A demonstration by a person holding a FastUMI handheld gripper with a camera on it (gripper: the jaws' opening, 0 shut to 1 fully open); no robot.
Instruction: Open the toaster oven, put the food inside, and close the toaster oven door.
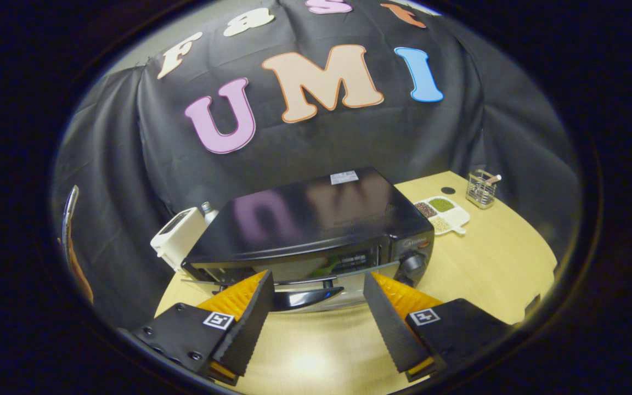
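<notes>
The hand-held gripper (316,285) is released, its two fingers spread wide and holding nothing, low over the pale wooden worktop (491,263). Between the fingertips, just ahead of them, lies the dark curved door handle (305,298) of the toaster oven (316,225); neither finger touches it. The oven is a black box with a glossy top, standing on the worktop directly beyond the fingers. Its glass door (316,271) seems tipped slightly outward at the top, though how far it is open is hard to tell. Something green shows dimly behind the glass. A round control knob (412,263) sits on the oven's right front, just beyond the right finger.

Left of the oven, touching or very close to its side, stands a white box-like appliance (176,236), with a small bottle top (206,208) behind it. To the far right of the oven rests a white divided dish (443,214) holding brown, green and pale grains in separate compartments. Farther right, near the cloth wall, stands a wire holder (480,189) with a utensil in it. A small dark disc (447,190) lies between the dish and the holder.
</notes>
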